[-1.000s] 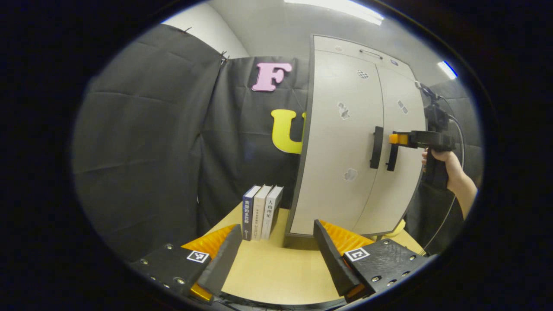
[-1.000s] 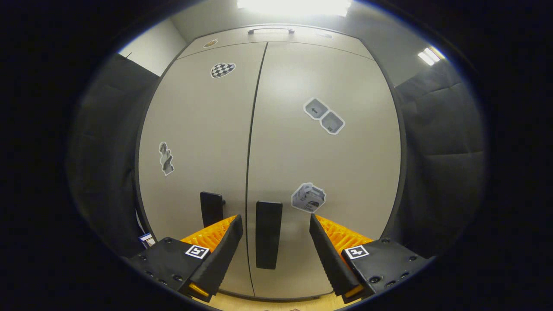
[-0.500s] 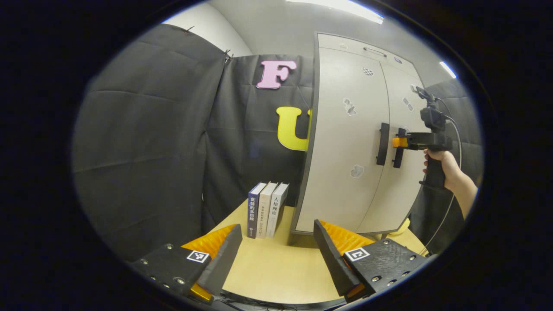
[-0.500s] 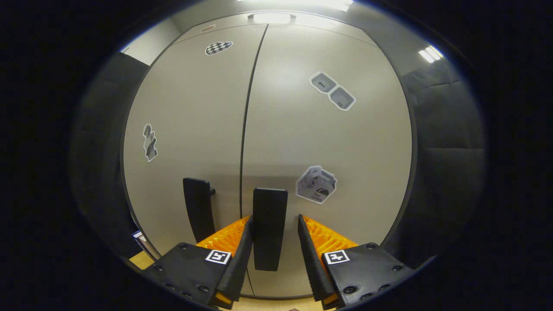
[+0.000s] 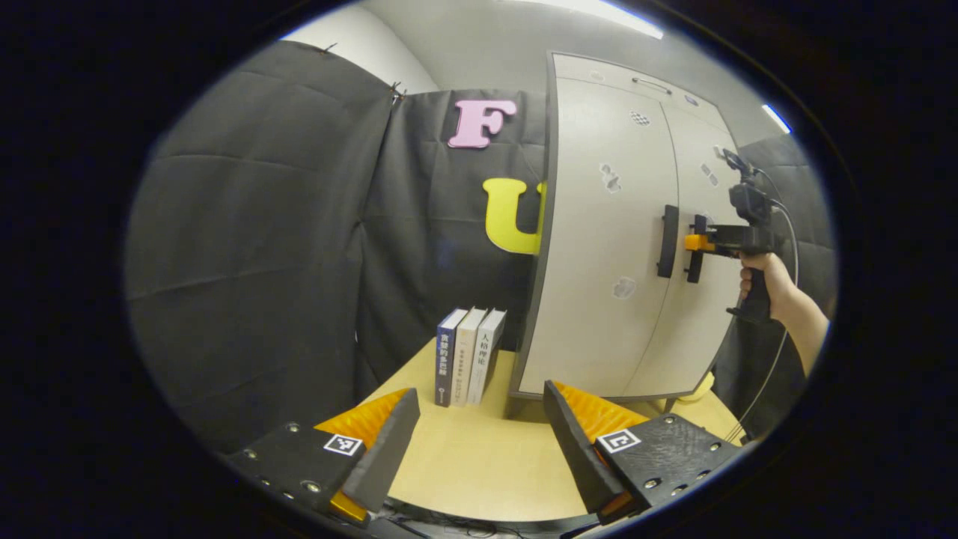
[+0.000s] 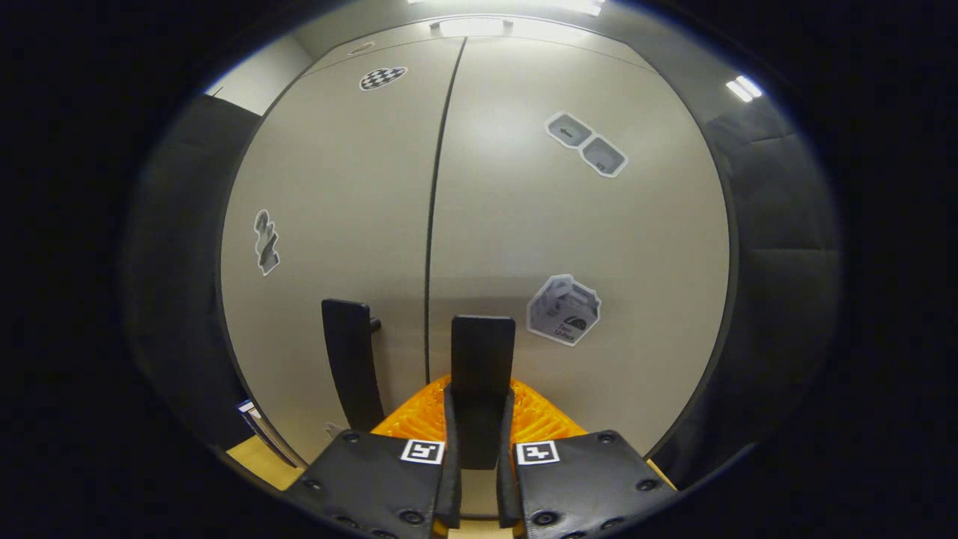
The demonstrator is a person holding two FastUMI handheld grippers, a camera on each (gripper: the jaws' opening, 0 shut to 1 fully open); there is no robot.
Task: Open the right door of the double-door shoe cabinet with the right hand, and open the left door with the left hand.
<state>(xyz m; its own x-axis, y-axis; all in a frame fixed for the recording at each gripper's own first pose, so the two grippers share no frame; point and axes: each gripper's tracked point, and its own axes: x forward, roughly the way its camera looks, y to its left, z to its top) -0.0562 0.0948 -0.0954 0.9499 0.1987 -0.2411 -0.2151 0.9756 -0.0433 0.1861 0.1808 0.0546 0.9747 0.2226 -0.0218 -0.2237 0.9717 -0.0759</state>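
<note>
Right gripper (image 6: 479, 442) advanced toward shoe cabinet (image 6: 524, 224); fingers, wide apart one second ago, narrowed half a second ago, then closed onto right door handle (image 6: 481, 374), both fingers pressing its sides. Handle grew larger in right gripper view. Left gripper view drifted slightly; cabinet and books (image 5: 470, 355) shifted right.

Beige cabinet doors (image 6: 359, 209), black handles (image 6: 482, 367)

Ahead of the left gripper (image 5: 479, 442), three books (image 5: 470, 355) stood with printed spines too small to read; the cabinet's stickers (image 6: 563, 310) stayed illegible too.
</note>
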